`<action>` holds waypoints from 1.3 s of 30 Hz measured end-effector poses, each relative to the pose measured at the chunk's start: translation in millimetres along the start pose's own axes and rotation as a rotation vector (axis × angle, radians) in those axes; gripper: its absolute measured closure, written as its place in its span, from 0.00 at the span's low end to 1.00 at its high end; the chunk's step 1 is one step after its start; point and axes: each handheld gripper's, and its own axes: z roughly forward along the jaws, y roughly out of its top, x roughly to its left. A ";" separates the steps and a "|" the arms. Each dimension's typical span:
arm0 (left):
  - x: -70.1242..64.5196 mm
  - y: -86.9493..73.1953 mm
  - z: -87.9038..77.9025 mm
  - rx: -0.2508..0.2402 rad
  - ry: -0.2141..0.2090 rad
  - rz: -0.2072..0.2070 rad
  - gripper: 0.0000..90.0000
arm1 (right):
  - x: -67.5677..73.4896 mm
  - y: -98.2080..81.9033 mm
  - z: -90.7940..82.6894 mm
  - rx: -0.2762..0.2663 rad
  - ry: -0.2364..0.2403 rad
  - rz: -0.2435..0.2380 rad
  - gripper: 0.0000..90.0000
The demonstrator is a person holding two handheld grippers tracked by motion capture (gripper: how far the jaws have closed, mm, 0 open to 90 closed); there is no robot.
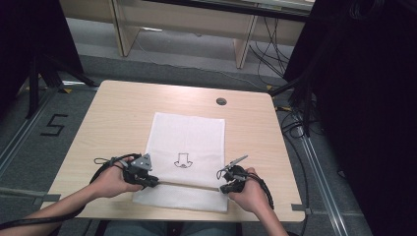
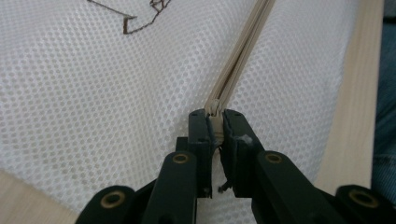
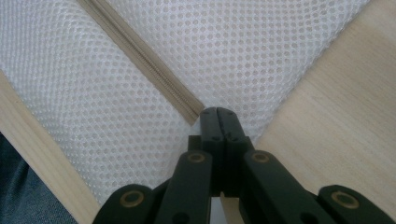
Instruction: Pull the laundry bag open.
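White mesh laundry bag (image 1: 189,147) lies flat on the pale wooden worktop (image 1: 113,123); left tool (image 2: 215,122) pinches the beige zipper (image 2: 243,51) end, right tool (image 3: 218,122) is clamped tight at the other. Keep tension even, pull level.

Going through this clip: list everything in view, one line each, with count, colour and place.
mesh bag: one, white, with a small dark drawing, flat at the table's middle and near edge
zipper: one, beige, runs across the bag near its front end
table: one, light wood
round cap: one, grey, set in the table's far side
left gripper: one, black, shut on the zipper's pull end
right gripper: one, black, jaws shut at the zipper's other end, pinching the bag edge
hands: two, at the near edge
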 end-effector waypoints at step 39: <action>13.2 -44.5 -32.0 -0.021 0.057 -0.122 0.91 | -1.0 -1.1 -0.8 0.001 0.018 0.038 1.00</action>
